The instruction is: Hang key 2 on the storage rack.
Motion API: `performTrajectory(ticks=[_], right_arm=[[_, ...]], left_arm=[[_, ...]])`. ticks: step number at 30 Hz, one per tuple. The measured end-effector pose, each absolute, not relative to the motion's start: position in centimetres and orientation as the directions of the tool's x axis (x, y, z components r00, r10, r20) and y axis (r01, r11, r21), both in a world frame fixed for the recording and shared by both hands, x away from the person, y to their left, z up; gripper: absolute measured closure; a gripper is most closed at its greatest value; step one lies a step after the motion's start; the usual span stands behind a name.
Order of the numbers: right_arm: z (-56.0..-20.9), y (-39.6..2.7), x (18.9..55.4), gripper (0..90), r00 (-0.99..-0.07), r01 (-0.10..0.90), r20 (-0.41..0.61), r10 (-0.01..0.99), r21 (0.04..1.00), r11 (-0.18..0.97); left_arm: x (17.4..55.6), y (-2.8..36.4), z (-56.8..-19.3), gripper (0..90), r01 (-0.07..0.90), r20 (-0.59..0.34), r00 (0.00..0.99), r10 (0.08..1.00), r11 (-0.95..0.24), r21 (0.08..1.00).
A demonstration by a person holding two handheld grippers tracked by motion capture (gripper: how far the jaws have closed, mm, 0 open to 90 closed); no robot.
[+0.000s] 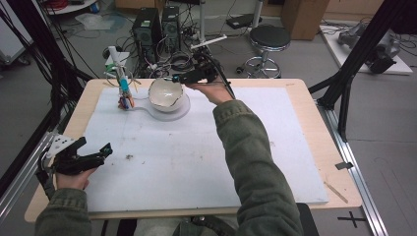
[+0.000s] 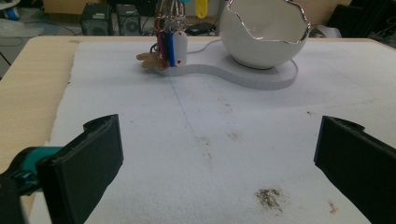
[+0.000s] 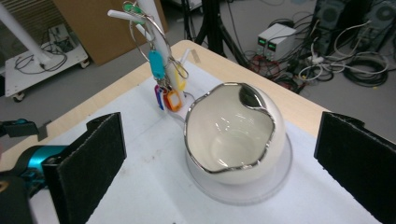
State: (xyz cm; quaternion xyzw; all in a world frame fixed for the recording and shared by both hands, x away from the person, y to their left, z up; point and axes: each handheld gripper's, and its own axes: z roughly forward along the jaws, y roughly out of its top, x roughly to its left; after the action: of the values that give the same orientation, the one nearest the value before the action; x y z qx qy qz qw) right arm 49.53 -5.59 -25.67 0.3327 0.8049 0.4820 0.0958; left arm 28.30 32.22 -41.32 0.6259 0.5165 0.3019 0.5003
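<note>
1. The right gripper (image 1: 176, 78) hangs over the far part of the tabletop (image 1: 314, 123), right at the rim of the egg-shaped white bowl (image 1: 165, 95); whether it touches the rim cannot be told from the high view.
2. In the right gripper view its jaws stand wide apart, with the bowl (image 3: 233, 140) between and beyond them; they hold nothing.
3. The bowl has an uneven, silver-edged rim and sits upright on the round end of a flat white base (image 1: 182, 110), near the far edge of the tabletop and left of its middle.
4. A white mat (image 1: 206, 162) covers most of the tabletop, and the base lies on it.
5. Just beside the bowl, toward the far left corner, a white stand (image 1: 116, 61) carries a bunch of coloured key tags (image 1: 126, 100) on rings; in the right gripper view the tags (image 3: 163, 88) hang close to the bowl without touching it.
6. The left gripper (image 1: 101, 151) is held low at the near left edge of the tabletop, well apart from the bowl.
7. Its jaws are also spread wide and grip nothing, with bare mat (image 2: 210, 140) between them.
8. A small dark smudge (image 2: 268, 197) marks the mat near the left gripper.
</note>
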Motion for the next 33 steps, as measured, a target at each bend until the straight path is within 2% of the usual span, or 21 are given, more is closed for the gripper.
performTrajectory(ticks=[22,33], right_arm=[[-26.8,-12.7,45.4,1.1,-0.699,0.427,0.103,0.708,0.854,0.298],[-28.3,-16.5,43.3,1.1,-0.662,0.446,0.120,0.740,0.856,0.260]], left_arm=[[28.0,32.4,-41.2,1.7,0.345,-0.142,0.279,0.950,0.039,0.938],[28.0,32.3,-41.2,1.7,0.343,-0.141,0.276,0.951,0.040,0.939]])
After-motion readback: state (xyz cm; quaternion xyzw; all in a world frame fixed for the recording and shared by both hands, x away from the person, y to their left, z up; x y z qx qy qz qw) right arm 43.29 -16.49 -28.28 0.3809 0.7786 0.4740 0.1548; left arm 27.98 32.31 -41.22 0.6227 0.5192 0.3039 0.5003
